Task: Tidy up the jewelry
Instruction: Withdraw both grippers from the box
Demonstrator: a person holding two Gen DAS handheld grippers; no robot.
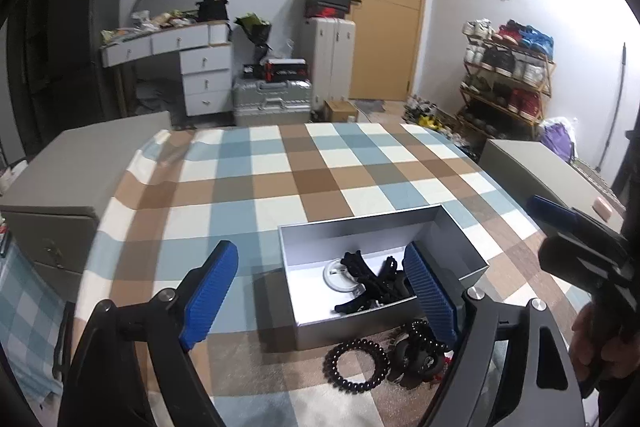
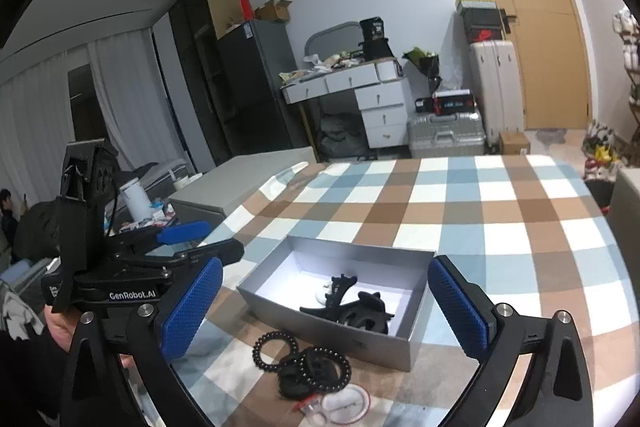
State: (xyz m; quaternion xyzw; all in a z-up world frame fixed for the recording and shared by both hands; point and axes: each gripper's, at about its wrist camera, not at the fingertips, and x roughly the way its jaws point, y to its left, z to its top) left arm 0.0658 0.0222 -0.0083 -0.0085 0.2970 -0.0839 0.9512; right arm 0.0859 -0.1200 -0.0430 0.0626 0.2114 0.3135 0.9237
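A grey open box sits on the checked tablecloth and holds black hair clips and a round white piece. In front of the box lie black bead bracelets and dark hair ties; a round white badge lies nearest. My left gripper is open and empty, above the box's near side. My right gripper is open and empty, above the box and bracelets. Each gripper shows in the other's view.
The table with the checked cloth has grey cabinets at its left and right. Behind are a desk with drawers, suitcases, a shoe rack and a door.
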